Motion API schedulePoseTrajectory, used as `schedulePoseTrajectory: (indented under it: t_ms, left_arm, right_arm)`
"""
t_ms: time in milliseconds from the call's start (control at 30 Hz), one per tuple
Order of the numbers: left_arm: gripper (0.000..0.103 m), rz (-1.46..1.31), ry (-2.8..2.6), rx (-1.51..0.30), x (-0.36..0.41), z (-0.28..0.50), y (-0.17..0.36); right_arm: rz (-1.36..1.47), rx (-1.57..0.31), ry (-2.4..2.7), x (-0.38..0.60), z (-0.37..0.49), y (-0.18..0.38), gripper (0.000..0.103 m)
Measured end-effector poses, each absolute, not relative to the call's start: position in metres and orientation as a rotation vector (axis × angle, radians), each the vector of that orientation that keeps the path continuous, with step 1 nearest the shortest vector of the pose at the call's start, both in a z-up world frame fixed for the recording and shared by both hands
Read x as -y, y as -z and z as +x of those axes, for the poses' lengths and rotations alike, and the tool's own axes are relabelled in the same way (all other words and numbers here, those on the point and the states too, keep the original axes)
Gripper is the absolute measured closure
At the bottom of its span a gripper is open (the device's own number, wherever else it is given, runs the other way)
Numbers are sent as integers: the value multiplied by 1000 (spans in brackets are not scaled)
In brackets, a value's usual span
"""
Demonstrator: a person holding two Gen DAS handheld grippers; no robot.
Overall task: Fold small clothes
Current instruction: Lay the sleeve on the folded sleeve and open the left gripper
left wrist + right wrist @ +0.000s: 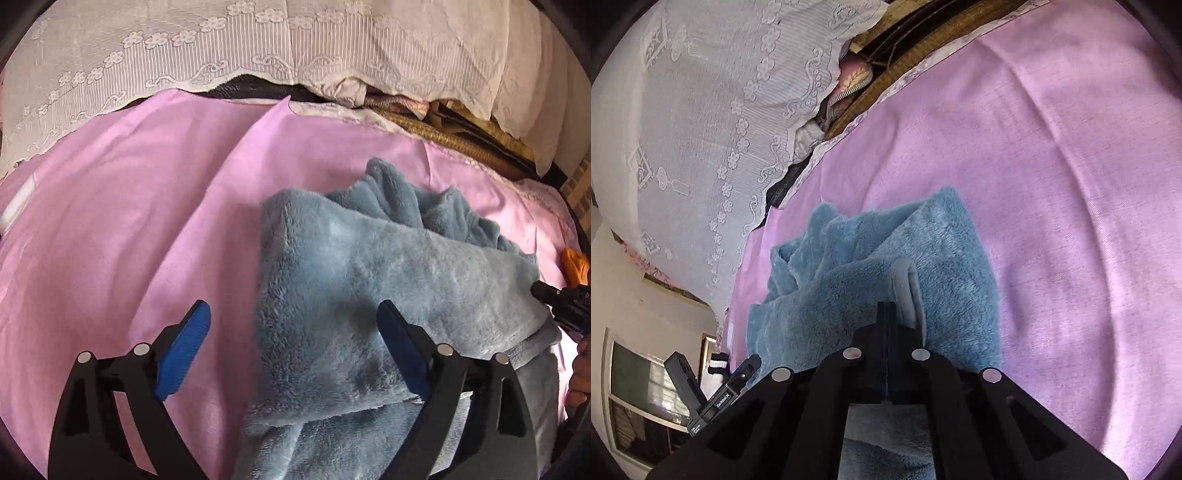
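My left gripper [293, 314] hangs with fingers wide over the blue fleece [369, 258] on the pink sheet [129, 221], while my right gripper [886, 314] pinches its edge.

A pink sheet [129, 221] covers the work surface. White lace fabric [221, 48] with floral patterning hangs behind it. A pale wall [639, 295] carries a framed window [639, 398] at lower left, admitting daylight.

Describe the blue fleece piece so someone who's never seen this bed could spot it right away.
Start at the pink sheet that covers the bed, below the white lace cover. On it lies the blue fleece garment, folded over itself in a thick heap. It is the only fluffy, grey-blue thing on the smooth pink cloth, and the right hand-held gripper is shut on its edge.
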State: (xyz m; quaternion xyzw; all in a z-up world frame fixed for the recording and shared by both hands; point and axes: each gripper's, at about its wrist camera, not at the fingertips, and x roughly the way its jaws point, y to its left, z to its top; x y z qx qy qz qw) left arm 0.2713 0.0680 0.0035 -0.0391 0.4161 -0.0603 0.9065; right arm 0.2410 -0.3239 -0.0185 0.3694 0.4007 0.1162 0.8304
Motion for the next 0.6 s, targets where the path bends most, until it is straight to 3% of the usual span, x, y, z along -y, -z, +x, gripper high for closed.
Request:
schedulePoseTrajectory:
  t_ms: [200, 300, 467, 600]
  left_arm:
    - [15, -13, 190, -853, -41, 295, -18]
    - [15, 45, 158, -908, -29, 315, 4]
    - [10, -81, 154, -976, -53, 329, 29]
    - [18, -156, 180, -909, -70, 300, 14]
  right_arm:
    - [704, -862, -322, 284, 271, 6, 97]
    - [711, -906, -281, 290, 284, 28, 103]
    - [794, -874, -302, 313, 278, 35, 103]
    - [700, -849, -296, 300, 256, 15, 92]
